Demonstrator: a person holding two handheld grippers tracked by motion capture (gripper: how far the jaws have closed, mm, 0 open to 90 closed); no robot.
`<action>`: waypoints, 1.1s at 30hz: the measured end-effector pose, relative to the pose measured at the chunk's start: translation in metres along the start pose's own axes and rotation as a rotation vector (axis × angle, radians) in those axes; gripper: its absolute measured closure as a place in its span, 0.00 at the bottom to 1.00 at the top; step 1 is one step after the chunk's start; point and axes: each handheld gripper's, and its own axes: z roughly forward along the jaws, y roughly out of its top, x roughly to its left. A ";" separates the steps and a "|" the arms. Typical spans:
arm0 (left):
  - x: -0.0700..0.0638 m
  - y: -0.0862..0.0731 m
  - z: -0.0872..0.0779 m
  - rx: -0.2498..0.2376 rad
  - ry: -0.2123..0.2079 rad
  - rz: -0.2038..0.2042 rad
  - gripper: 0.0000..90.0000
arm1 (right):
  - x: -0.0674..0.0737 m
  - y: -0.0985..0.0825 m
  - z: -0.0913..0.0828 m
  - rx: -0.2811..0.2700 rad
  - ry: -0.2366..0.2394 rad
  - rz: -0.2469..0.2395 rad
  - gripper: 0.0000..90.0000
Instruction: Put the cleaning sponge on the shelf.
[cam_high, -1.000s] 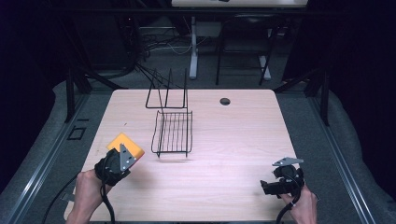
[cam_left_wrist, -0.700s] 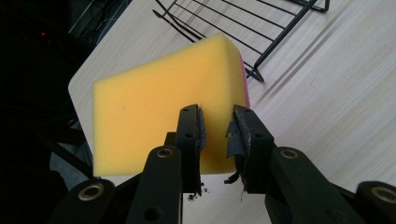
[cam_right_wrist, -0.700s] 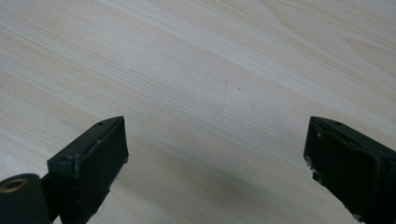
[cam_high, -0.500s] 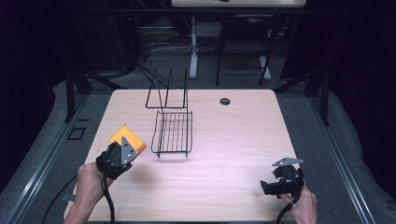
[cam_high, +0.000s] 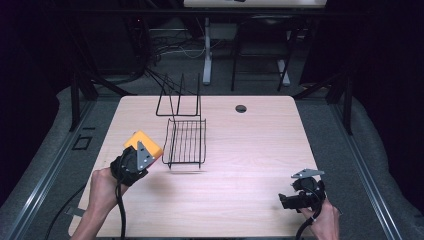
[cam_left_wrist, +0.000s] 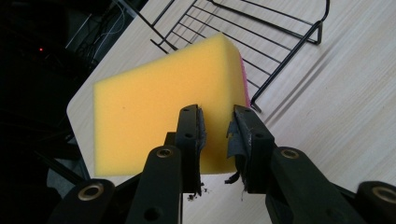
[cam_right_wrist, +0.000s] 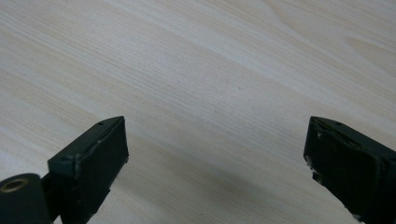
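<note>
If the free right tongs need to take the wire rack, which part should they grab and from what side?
Best bet is the rack's right-hand rim wire, approached from the right across the bare table. The right tongs are open and on that side; the sponge and left tongs crowd the left. The thin raised rim should fit between the pads.

Pretty dark room overall, just the light wood desk (cam_high: 250, 150) is lit, and it's got a round cable hole (cam_high: 241, 108) near the far edge. Grey carpet floor (cam_high: 365, 165) all around. Behind it there's a white table leg (cam_high: 207, 55), black frame legs (cam_high: 345, 100) and a tangle of cables (cam_high: 165, 50) on the floor.
</note>
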 end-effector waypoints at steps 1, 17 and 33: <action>0.000 0.001 0.001 -0.002 -0.003 -0.003 0.81 | 0.000 0.000 0.000 0.000 0.000 0.000 0.07; -0.002 0.014 0.010 -0.020 -0.026 0.007 0.81 | 0.000 0.000 0.000 0.006 0.004 -0.002 0.07; -0.007 0.026 0.018 -0.045 -0.042 0.015 0.81 | 0.000 0.000 0.001 0.008 0.005 -0.003 0.07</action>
